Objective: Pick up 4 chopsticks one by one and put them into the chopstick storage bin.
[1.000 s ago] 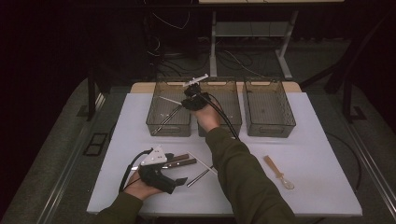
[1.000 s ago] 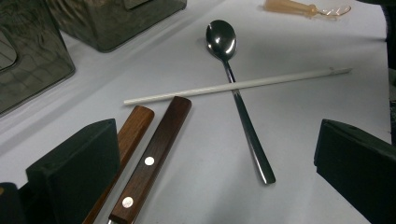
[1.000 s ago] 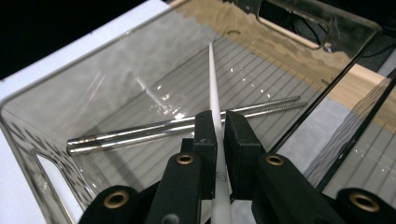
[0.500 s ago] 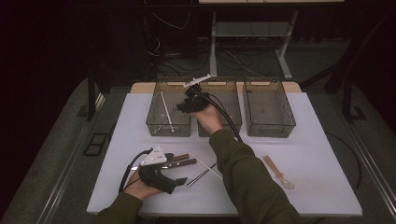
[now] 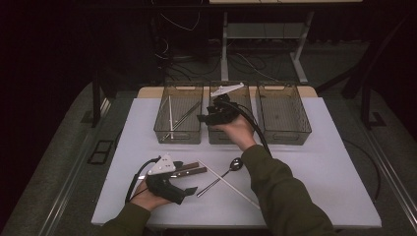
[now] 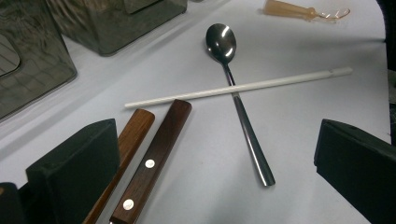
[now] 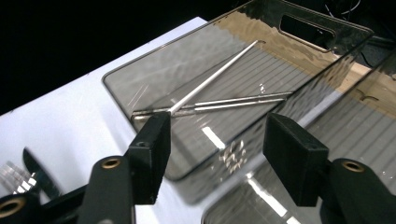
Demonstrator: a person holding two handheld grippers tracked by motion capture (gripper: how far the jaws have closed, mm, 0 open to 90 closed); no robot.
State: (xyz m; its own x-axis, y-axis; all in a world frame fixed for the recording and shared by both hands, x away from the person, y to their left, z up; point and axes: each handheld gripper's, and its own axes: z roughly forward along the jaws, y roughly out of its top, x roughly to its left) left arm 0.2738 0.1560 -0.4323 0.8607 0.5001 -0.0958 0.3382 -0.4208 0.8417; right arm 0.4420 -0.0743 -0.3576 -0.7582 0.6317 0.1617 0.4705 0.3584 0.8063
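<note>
Dark room, cables and table legs on the floor beyond; a white-topped bench (image 5: 314, 162) in the middle of the high view. Three smoky clear plastic bins in a row along its far edge, at 12 o'clock. Left bin (image 5: 179, 119) holds the long thin chopsticks (image 7: 219, 100): one pale stick lying aslant, two metal ones crossing under it. Right tool (image 5: 205, 118) sits over the wall between the left bin and the middle bin (image 5: 216, 135), pointing toward 9 o'clock; its jaws have just been opening and stand apart with nothing between them, the chopsticks lying below on the bin floor. Right bin (image 5: 285, 115) at about 1 o'clock. Left tool (image 5: 189, 191) rests low on the bench at 7 o'clock, held in the left hand (image 5: 147, 199), jaws wide apart, gripping nothing. Ahead of it, two brown wooden riveted handles (image 6: 149, 158) side by side, the paler one's side just at the left jaw. A white chopstick (image 6: 238, 87) lies across the stem of a steel spoon (image 6: 238, 100), touching it, near bench centre. An amber plastic spoon (image 6: 303, 10) lies well apart beyond them.
</note>
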